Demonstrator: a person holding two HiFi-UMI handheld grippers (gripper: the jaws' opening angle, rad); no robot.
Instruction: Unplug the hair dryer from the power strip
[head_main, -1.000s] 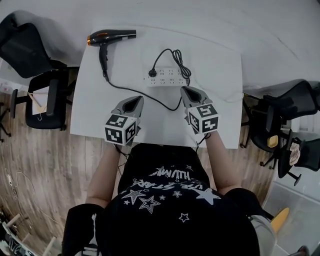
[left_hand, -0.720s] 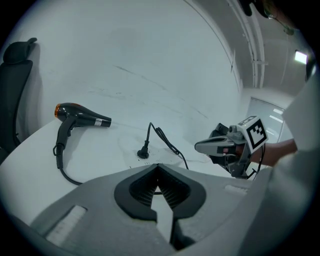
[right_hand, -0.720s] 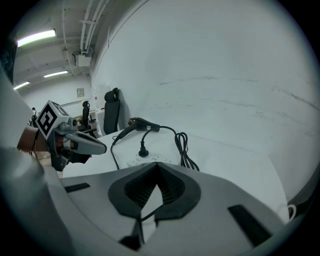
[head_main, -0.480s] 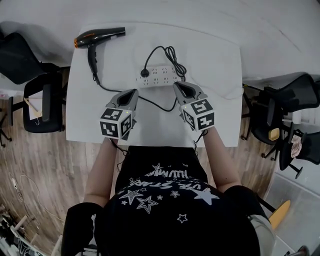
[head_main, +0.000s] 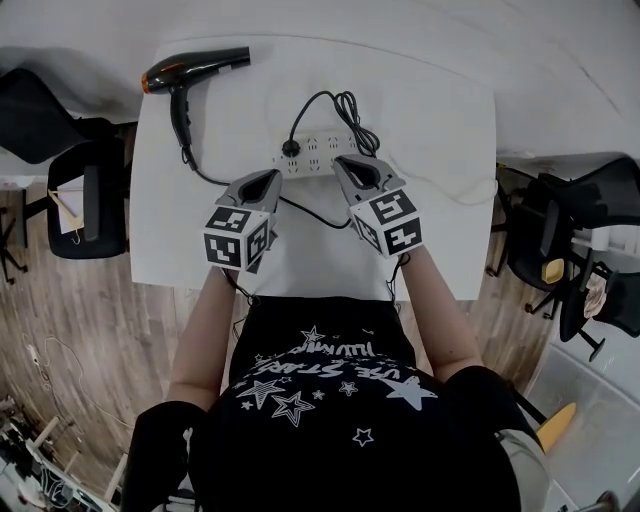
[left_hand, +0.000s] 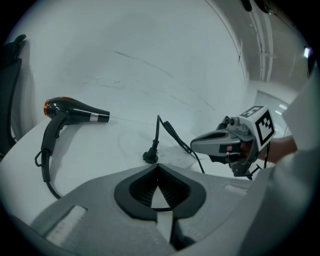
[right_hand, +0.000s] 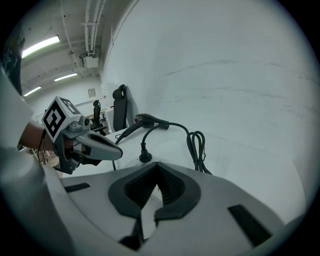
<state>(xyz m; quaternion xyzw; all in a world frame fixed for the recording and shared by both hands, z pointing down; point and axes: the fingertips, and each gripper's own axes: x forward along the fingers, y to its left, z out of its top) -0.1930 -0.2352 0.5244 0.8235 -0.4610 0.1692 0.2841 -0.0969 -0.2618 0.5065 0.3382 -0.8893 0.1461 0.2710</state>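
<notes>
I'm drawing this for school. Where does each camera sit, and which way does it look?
Head view: on the person's head, looking steeply down at the white table; shows both arms, shirt, left tongs and right tongs.
Left gripper view: rides on the left tongs, looking along their closed tips toward the plug; the right tongs show at right.
Right gripper view: rides on the right tongs, looking along their closed tips; the left tongs show at left.
Shared: both gripper views see the plug and hair dryer.
</notes>
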